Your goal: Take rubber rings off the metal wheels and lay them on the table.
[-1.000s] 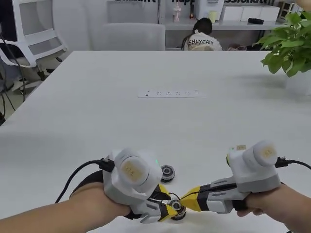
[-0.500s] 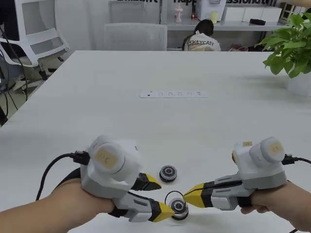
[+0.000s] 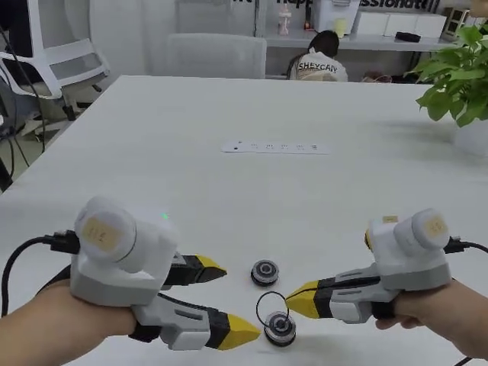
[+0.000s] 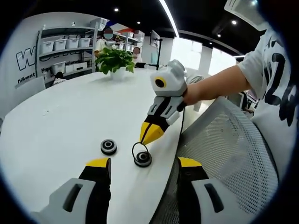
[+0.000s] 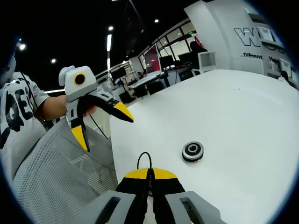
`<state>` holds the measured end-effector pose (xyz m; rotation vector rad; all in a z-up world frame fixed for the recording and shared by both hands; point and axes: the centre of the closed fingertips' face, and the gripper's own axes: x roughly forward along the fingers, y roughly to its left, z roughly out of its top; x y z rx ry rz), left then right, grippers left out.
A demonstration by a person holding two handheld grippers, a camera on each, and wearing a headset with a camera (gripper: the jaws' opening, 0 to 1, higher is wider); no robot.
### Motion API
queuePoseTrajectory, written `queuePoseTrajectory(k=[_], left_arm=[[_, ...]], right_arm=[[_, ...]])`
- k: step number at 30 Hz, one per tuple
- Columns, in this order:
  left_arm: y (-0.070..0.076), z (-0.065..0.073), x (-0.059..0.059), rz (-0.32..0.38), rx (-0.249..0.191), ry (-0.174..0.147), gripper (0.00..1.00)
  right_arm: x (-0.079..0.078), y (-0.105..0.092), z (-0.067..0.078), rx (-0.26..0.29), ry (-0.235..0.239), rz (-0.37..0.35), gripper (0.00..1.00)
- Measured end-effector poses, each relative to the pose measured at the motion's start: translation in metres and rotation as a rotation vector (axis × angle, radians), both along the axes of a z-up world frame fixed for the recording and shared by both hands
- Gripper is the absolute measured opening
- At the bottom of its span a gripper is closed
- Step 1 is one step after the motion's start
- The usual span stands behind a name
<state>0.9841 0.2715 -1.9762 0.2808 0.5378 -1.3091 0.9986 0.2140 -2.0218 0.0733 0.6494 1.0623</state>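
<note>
Two small metal wheels lie near the front edge of the white table (image 3: 229, 198). The nearer wheel (image 3: 280, 328) (image 4: 142, 158) has a thin black rubber ring (image 3: 263, 303) (image 4: 138, 148) (image 5: 144, 160) pulled up off it as a loop. My right gripper (image 3: 291, 300) (image 5: 149, 171) (image 4: 149, 135) is shut on that ring, just above and right of the wheel. To the wheel's left my left gripper (image 3: 229, 300) (image 4: 143, 162) (image 5: 107, 131) stands open, holding nothing. The second wheel (image 3: 264, 272) (image 4: 108, 146) (image 5: 192, 150) lies flat a little farther in.
A white power strip (image 3: 276, 147) lies mid-table. A potted plant (image 3: 457, 76) stands at the far right edge. Chairs (image 3: 57, 61) and a seated person (image 3: 319, 62) are beyond the table's far end. My own mesh chair (image 4: 224, 140) is close behind the near edge.
My left gripper has opened, let go of the near wheel and drawn back to the left. The right gripper stays shut on the ring, which now stands as a loose loop.
</note>
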Motion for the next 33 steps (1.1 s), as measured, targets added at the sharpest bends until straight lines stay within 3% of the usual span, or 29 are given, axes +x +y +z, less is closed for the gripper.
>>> queuePoseTrajectory(k=[7, 19, 33], left_arm=[[0.018, 0.003, 0.004, 0.036, 0.003, -0.037, 0.59], [0.048, 0.005, 0.013, 0.137, -0.01, -0.046, 0.66], [0.054, 0.002, 0.011, 0.153, 0.003, -0.061, 0.72]], right_arm=[[0.007, 0.007, 0.005, 0.004, -0.013, 0.006, 0.0], [0.02, 0.023, 0.003, -0.004, -0.025, 0.021, 0.0], [0.035, 0.045, -0.018, -0.057, -0.017, 0.034, 0.0]])
